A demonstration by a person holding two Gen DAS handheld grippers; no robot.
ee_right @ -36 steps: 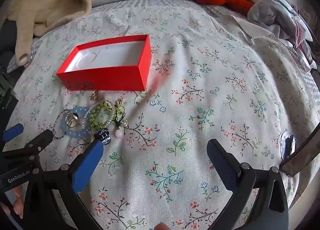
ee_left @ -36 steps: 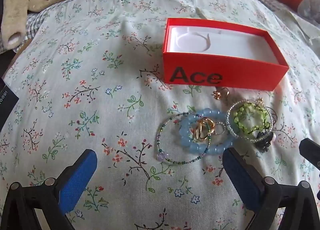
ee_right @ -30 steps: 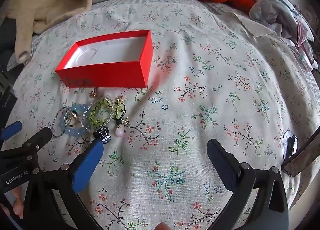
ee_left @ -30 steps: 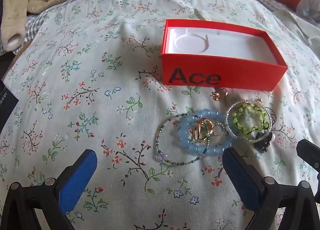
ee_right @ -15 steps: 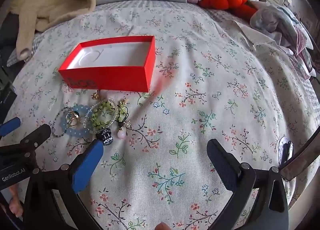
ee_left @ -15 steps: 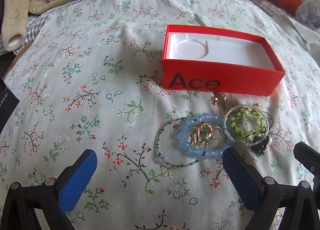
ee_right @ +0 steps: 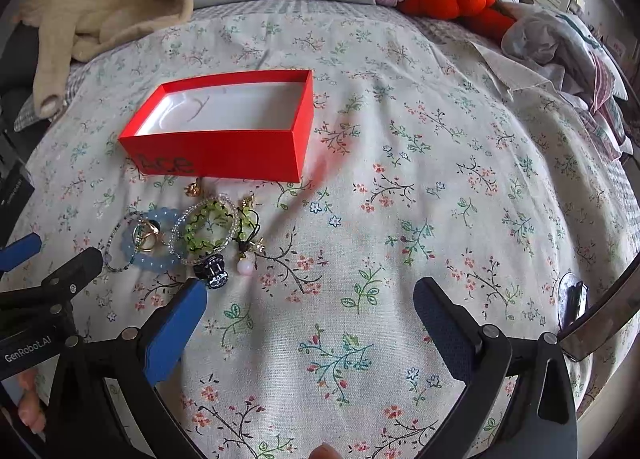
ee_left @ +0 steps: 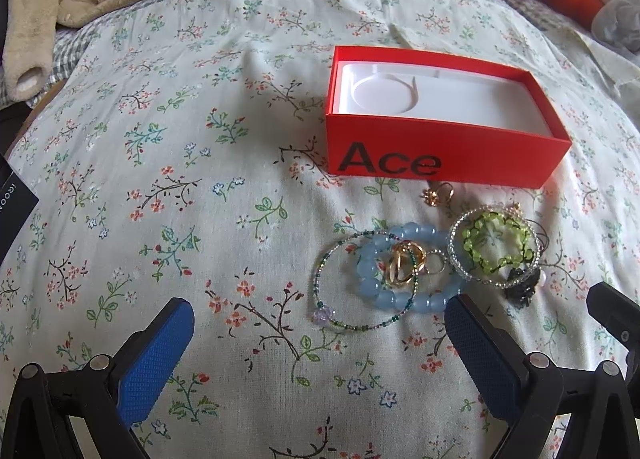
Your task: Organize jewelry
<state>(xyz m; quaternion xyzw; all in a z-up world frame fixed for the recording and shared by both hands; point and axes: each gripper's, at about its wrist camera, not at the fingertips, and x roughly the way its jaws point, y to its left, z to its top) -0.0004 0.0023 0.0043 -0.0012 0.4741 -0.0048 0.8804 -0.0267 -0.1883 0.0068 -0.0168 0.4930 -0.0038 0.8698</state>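
Bracelets n rings piled just in front of red box, still empty. Both grippers, left & right, jaws wide, holding nothing.

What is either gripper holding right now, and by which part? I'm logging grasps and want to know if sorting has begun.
Nothing is held. The left gripper and right gripper are both open above the bedspread; the jewelry pile lies untouched beside the red box.

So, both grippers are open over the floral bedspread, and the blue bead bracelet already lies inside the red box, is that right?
Not quite: the blue bead bracelet lies on the bedspread in front of the red box, whose white tray holds no jewelry, as the left wrist view shows. The left gripper and right gripper are indeed open.
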